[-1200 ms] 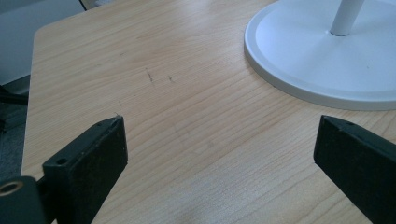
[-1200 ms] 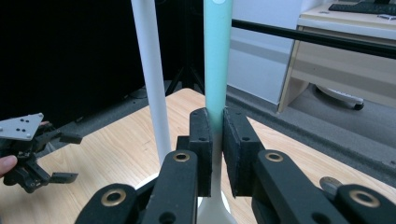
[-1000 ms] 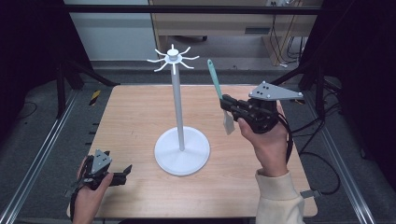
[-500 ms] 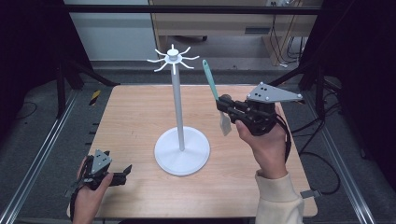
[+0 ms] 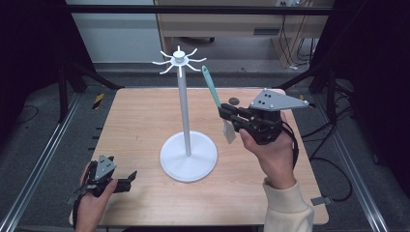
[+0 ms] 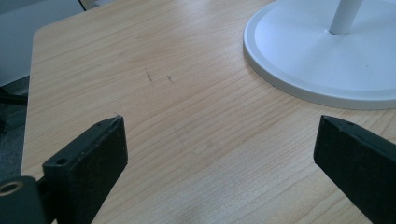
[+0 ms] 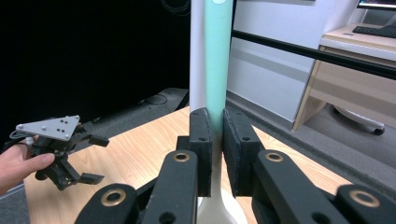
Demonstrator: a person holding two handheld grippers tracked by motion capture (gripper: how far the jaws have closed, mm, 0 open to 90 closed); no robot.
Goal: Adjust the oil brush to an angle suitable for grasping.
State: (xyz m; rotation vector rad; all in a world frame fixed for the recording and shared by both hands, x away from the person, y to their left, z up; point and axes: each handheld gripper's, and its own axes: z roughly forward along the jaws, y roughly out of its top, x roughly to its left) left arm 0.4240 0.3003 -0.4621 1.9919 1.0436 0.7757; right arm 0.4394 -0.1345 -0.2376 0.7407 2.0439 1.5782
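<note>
A white stand [image 5: 183, 111] with a round base [image 5: 188, 159] and a ring of hooks [image 5: 178, 60] at its top rises from the middle of the wooden table [image 5: 140, 121]. My right gripper [image 5: 223, 112] is shut on a spatula with a teal handle [image 5: 211, 86] and a pale blade [image 5: 228, 131] hanging below the jaws. The handle tip leans up toward the hooks, just right of them. In the right gripper view the handle [image 7: 217, 56] is pinched between the pads, with the pole [image 7: 197, 56] close behind. My left gripper [image 5: 129, 179] rests open at the table's front left, its jaws [image 6: 219, 135] empty, facing the base [image 6: 322, 60].
A small dark round object [image 5: 234, 100] lies on the table behind the right gripper. Metal frame rails run along both sides of the table. A wooden desk [image 5: 232, 21] stands beyond the far edge. Bare tabletop lies left of the stand.
My right gripper has carried the spatula a little to the left, bringing the handle tip closer to the stand's hooks. The left gripper has stayed put.
</note>
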